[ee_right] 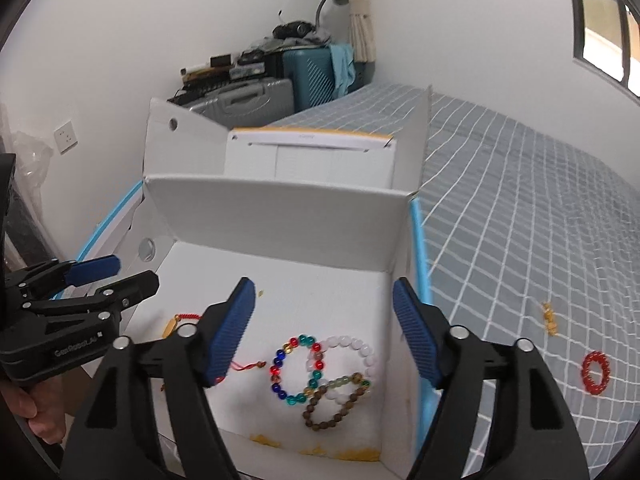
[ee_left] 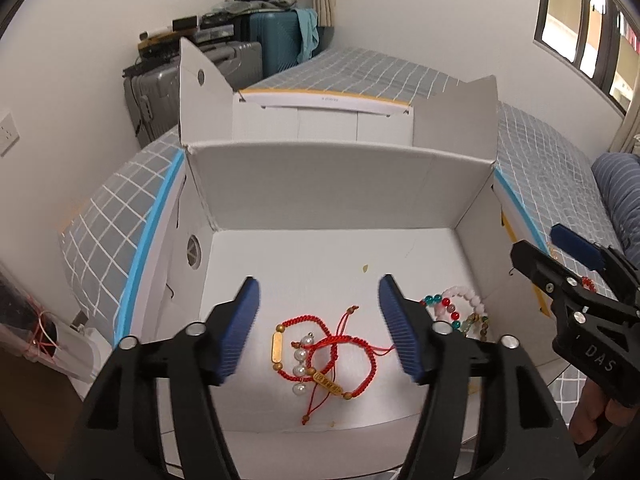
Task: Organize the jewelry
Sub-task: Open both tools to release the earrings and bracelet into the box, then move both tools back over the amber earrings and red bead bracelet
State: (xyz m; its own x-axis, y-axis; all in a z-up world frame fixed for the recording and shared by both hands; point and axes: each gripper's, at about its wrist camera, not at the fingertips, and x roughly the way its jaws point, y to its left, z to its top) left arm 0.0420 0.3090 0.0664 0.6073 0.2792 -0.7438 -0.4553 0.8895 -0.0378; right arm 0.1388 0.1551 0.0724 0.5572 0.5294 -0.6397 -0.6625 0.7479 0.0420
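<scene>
Right wrist view shows the right gripper [ee_right: 324, 328] with jaws apart and empty above the white box [ee_right: 280, 208], where beaded bracelets [ee_right: 320, 376] lie; the red bead bracelet [ee_right: 596, 372] and small gold charm [ee_right: 550, 318] remain on the bed [ee_right: 520, 220], off to its right. Both are nearer this hand than the left gripper [ee_left: 320, 328], which hangs open over the red cord bracelets [ee_left: 324, 360] in the box. The ring lies flat with no long axis; the charm's runs away from the camera.

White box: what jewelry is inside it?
Inside the white box: red cord bracelets with pearl beads on one side, three beaded bracelets on the other. The claws partly cover the floor's near corners.
</scene>
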